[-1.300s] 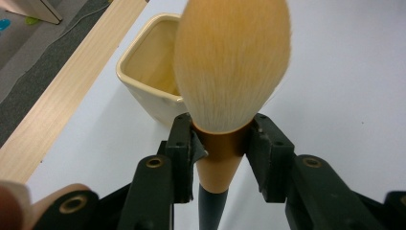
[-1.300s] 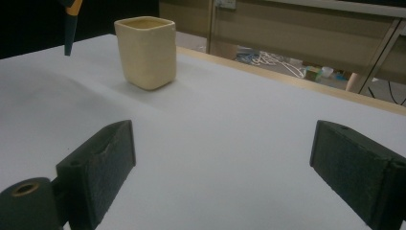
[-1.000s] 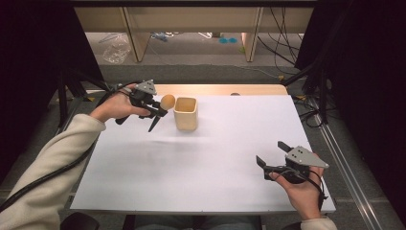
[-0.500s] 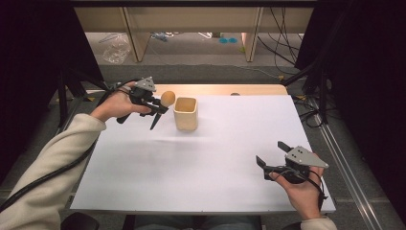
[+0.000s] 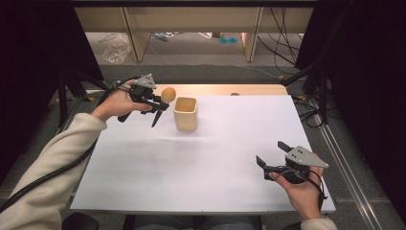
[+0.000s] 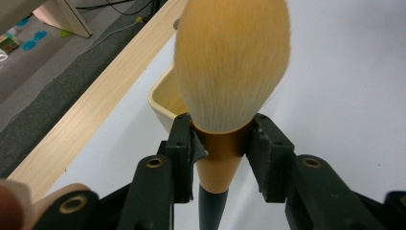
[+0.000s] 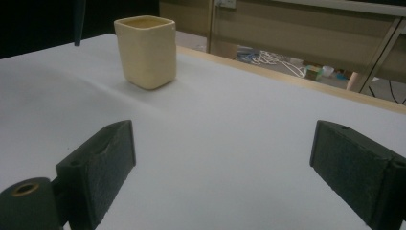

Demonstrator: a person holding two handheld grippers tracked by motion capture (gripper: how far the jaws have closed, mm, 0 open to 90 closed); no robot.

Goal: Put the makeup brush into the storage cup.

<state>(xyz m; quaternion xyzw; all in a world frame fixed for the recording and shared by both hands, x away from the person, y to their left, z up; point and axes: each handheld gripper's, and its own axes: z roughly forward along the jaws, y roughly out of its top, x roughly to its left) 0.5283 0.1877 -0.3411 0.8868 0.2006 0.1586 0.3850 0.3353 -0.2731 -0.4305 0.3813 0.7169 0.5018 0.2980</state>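
Currently the left gripper (image 5: pixel 154 103) holds a brush (image 5: pixel 167 94) above the bench (image 5: pixel 201 182), just left of the cup (image 5: pixel 186 113). Brush: soft, rounded orange-tan bristle head, smooth tan ferrule, dark tapering handle pointing down. Cup: cream, squarish with rounded corners, matte, upright on the white bench cover near the far wooden edge.

Left gripper view: its fingers (image 6: pixel 184 143) are clamped on the ferrule of the brush (image 6: pixel 232 62), the bristles rising ahead and a corner of the cup (image 6: pixel 165 98) behind them. High view gives only a small round head by the cup rim; the grip point is not resolved there.

Right gripper (image 5: pixel 273 160) rests low near the bench's near right corner, well apart from the cup. Right gripper view: fingers (image 7: pixel 103 158) spread wide with nothing between them, pads coarse black; cup (image 7: pixel 146 45) seen side-on, open top.

Versus 0.5 s ago: brush, cup and both grippers sit in the same places; no visible shift.
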